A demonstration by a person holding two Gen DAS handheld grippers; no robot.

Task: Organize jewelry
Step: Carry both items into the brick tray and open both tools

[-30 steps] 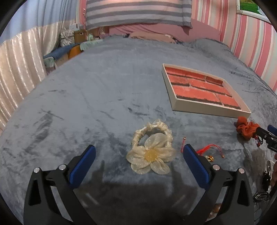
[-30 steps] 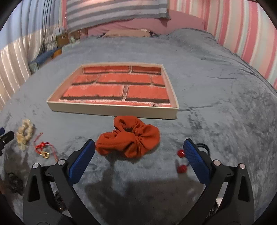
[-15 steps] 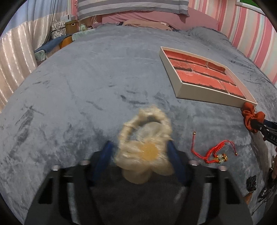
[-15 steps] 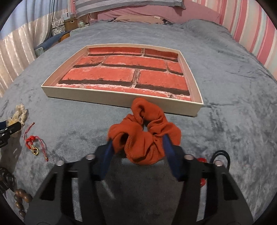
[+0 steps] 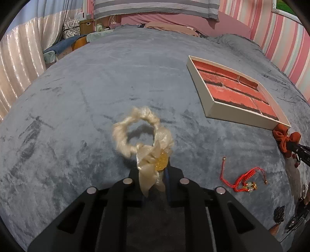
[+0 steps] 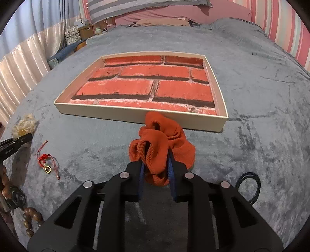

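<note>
- Curtain [image 5: 21, 71] hangs along the far left edge of the bed [image 5: 116, 81], whose grey plush cover carries everything.
- Wooden beads [image 6: 31, 219] lie at the lower left of the right wrist view, next to a dark tangled piece [image 6: 16, 197].
- Left tongs [image 5: 154, 174] are closed on the flower of the cream scrunchie [image 5: 143, 135]; its petals are pinched between the blue pads and its loop sticks out ahead, raised off the bed with a shadow under it.
- Red cord bracelet [image 5: 245, 179] with a gold bead lies loose on the bed, to the right of the left tongs and apart from them.
- Tray [image 6: 135, 114], a shallow cream box with a red brick-pattern floor, rests flat on the bed beyond both tongs; nothing lies inside it.
- Right tongs [image 6: 156, 174] are closed on the orange scrunchie [image 6: 164, 143]; the ribbed cloth bunches up between the pads and its top overlaps the near wall of the tray in this view. Whether it touches that wall, I cannot tell.
- Black hair tie [image 6: 250, 187] lies on the bed just right of the right tongs.
- Striped pink wall [image 5: 281, 38] runs along the right side, and a striped pillow [image 5: 155, 7] sits at the head of the bed.
</note>
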